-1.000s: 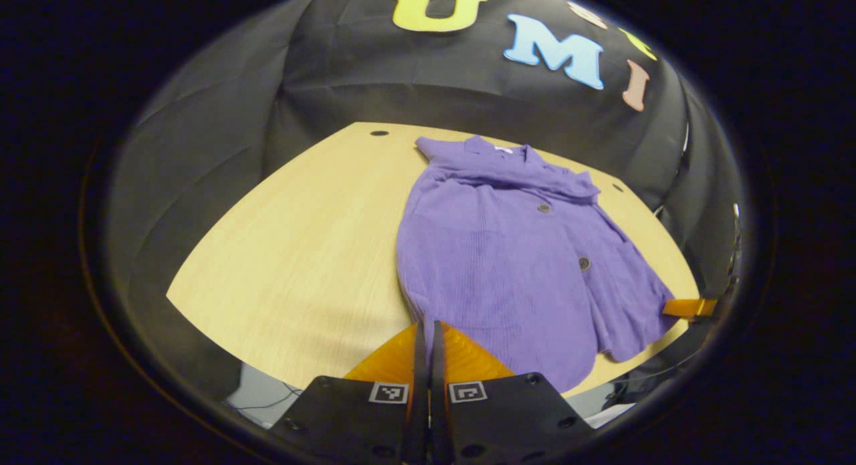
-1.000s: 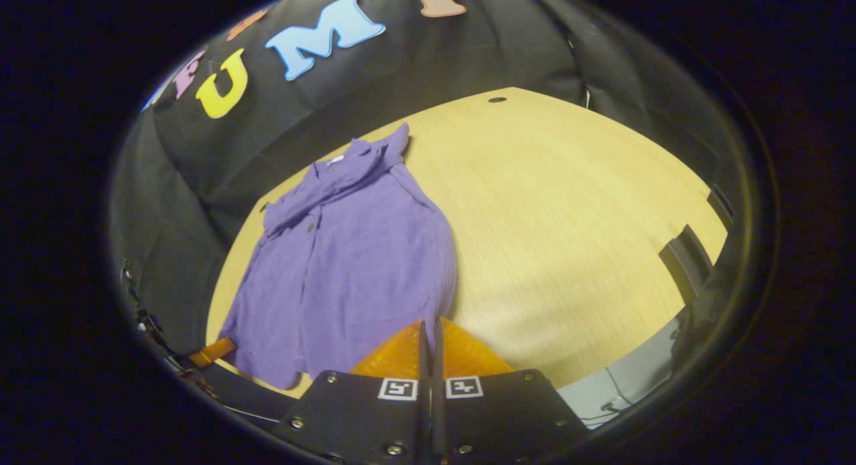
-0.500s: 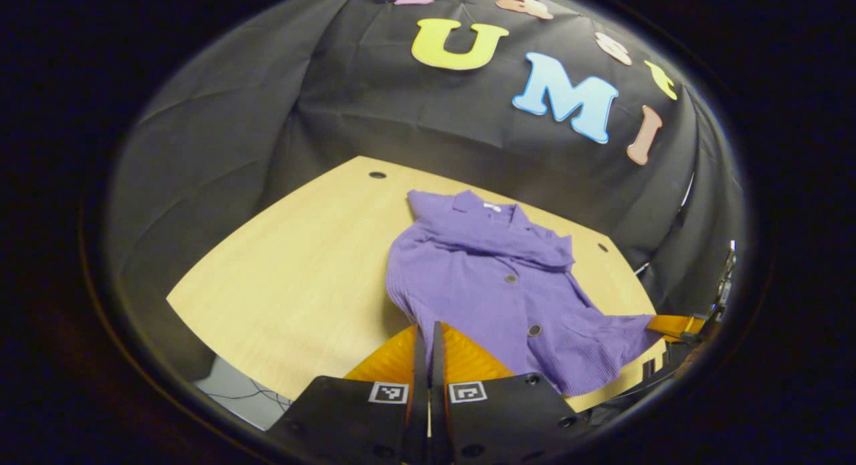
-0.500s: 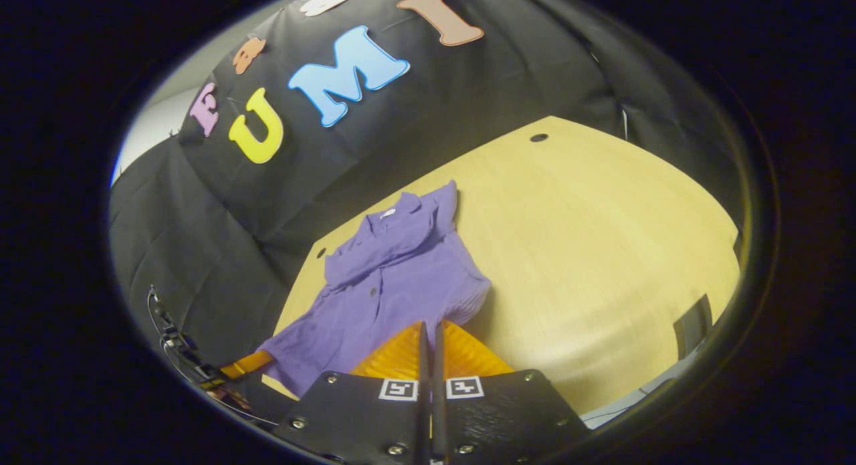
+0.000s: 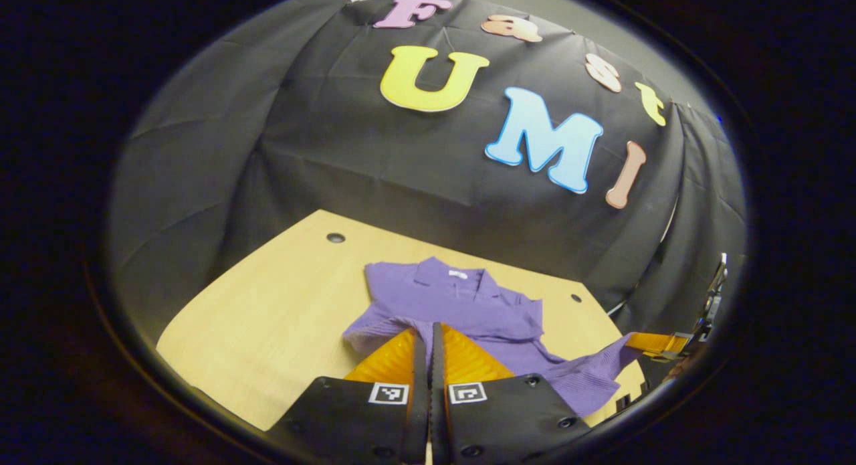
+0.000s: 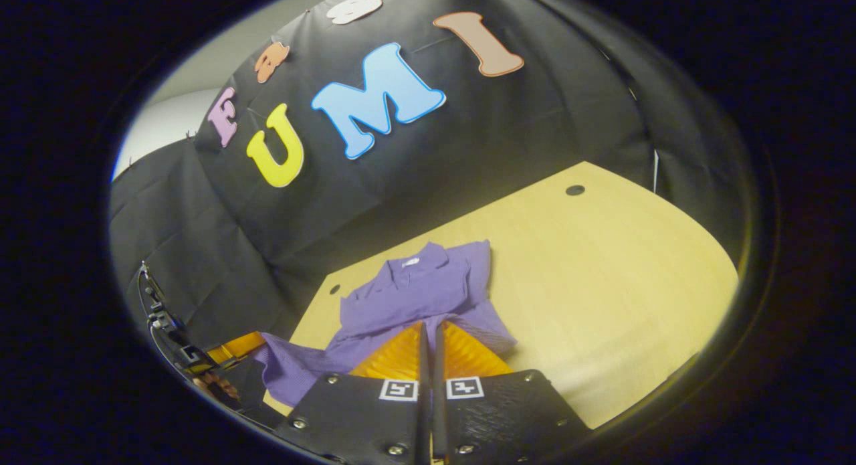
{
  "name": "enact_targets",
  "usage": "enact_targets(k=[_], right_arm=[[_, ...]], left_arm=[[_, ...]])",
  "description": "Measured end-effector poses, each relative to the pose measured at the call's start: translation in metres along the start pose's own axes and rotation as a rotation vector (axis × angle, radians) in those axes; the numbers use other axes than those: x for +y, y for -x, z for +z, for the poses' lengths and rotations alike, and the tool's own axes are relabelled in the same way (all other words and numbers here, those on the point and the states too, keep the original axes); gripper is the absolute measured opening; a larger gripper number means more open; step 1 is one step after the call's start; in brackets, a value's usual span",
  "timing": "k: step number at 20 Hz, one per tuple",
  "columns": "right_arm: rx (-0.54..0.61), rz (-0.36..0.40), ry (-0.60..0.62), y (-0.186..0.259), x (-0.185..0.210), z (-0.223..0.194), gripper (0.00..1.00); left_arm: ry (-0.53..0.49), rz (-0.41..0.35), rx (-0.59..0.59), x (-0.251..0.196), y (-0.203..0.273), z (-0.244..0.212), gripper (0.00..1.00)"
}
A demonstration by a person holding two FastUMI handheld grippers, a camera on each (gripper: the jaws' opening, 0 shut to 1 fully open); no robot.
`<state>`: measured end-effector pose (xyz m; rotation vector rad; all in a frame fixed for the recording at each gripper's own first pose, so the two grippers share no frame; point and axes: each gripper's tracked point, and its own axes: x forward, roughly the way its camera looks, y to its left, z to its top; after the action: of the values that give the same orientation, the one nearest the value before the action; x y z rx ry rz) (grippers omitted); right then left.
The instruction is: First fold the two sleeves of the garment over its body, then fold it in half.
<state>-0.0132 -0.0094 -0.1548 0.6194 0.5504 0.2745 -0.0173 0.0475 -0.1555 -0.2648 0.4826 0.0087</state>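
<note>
A purple button-up garment (image 5: 461, 298) lies collar-far on the wooden table (image 5: 267, 331), with its sleeves folded across the body. My left gripper (image 5: 428, 328) is shut on the hem's left corner and holds it raised above the body. In the left gripper view, the right gripper (image 5: 642, 342) at the far right pinches the other hem corner, and the cloth stretches between them. In the right gripper view, the garment (image 6: 414, 291) rises to my right gripper (image 6: 428, 326), which is shut on the hem. The left gripper (image 6: 251, 344) holds the far corner at lower left.
The table (image 6: 602, 284) has small round holes near its far corners (image 5: 336, 237) (image 6: 574, 190). Black cloth walls close in behind and at both sides. Bare wood spreads left of the garment in the left gripper view and right of it in the right gripper view.
Both grippers have lifted the hem off the table and carried it toward the collar. The lower half of the garment now hangs from them above the upper half.
</note>
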Motion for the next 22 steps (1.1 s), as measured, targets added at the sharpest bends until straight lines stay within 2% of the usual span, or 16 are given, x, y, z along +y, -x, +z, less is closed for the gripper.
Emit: enact_targets(k=[7, 11, 15, 22], right_arm=[[-0.078, -0.144, 0.042, -0.069, 0.015, 0.065, 0.01], [-0.079, -0.205, 0.068, -0.120, 0.019, 0.090, 0.01], [-0.040, -0.236, 0.120, -0.171, 0.015, 0.101, 0.01], [0.008, -0.272, 0.129, -0.233, -0.001, 0.100, 0.01]], left_arm=[[-0.056, -0.146, -0.009, -0.006, -0.110, 0.061, 0.08], [-0.070, -0.204, 0.006, 0.003, -0.174, 0.075, 0.08], [-0.077, -0.190, 0.004, 0.019, -0.222, 0.080, 0.08], [-0.097, -0.152, 0.035, 0.044, -0.285, 0.074, 0.08]])
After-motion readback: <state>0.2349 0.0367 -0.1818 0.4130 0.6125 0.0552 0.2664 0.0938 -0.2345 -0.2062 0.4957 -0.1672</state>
